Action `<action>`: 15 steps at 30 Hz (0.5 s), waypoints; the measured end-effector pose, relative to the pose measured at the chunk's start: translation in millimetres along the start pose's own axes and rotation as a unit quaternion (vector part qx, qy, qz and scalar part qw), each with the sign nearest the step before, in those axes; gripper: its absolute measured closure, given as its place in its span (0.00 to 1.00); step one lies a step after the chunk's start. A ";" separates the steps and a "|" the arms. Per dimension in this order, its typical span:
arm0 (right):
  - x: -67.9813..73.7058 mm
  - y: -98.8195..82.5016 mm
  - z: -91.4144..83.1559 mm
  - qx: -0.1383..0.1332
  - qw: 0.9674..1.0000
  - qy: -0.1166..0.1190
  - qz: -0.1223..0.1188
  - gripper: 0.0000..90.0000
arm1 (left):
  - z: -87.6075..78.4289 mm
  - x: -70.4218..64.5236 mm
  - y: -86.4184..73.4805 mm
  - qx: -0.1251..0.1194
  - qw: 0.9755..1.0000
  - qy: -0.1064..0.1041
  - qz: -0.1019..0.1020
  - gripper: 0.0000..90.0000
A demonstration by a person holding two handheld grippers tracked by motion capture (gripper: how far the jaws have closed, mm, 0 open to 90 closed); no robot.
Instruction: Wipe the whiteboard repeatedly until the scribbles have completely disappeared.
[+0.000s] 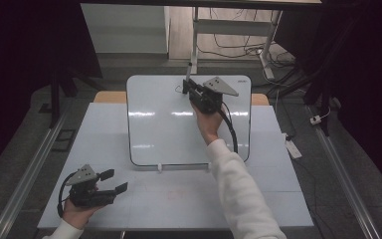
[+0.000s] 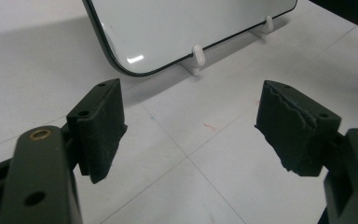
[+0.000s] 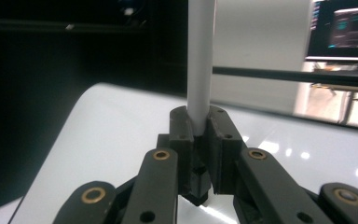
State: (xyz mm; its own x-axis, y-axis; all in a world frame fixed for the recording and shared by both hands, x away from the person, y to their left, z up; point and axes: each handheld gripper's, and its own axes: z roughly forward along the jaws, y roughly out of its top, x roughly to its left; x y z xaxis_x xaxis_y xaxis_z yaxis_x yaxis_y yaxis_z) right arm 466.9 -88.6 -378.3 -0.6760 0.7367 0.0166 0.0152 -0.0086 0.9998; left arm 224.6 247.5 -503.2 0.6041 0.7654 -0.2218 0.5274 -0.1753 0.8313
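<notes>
A: Right gripper (image 3: 199, 154) is clamped tight on a white marker (image 3: 199, 60), stick pointing up, its tip probably touching the whiteboard (image 1: 159, 124), kinda hard to see.

B: Yep, and the left gripper (image 1: 114, 181) sits wide open, nothing in it, low over the table (image 1: 189, 199) near the board's front edge.

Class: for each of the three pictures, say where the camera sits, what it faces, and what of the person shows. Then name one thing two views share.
High view: above the person's side, looking forward and down on the table; both forearms, left gripper and right gripper show.
Left gripper view: on the left gripper, facing the whiteboard's lower edge; open jaws show.
Right gripper view: on the right gripper, facing over the whiteboard; jaws shut on a marker.
Shared: the whiteboard.
</notes>
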 end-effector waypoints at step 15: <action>8.6 -9.1 0.0 0.014 1.000 0.024 0.004 0.91 | 0.4 0.0 0.2 0.000 1.000 0.000 0.000 0.27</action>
State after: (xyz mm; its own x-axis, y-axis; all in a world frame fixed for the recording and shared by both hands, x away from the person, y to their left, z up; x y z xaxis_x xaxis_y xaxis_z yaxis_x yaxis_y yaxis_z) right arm 460.9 -82.2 -387.2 -0.7106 0.7031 0.0260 0.0414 0.0049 0.9991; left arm 224.8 247.2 -503.2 0.6045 0.7653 -0.2212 0.5267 -0.1757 0.8317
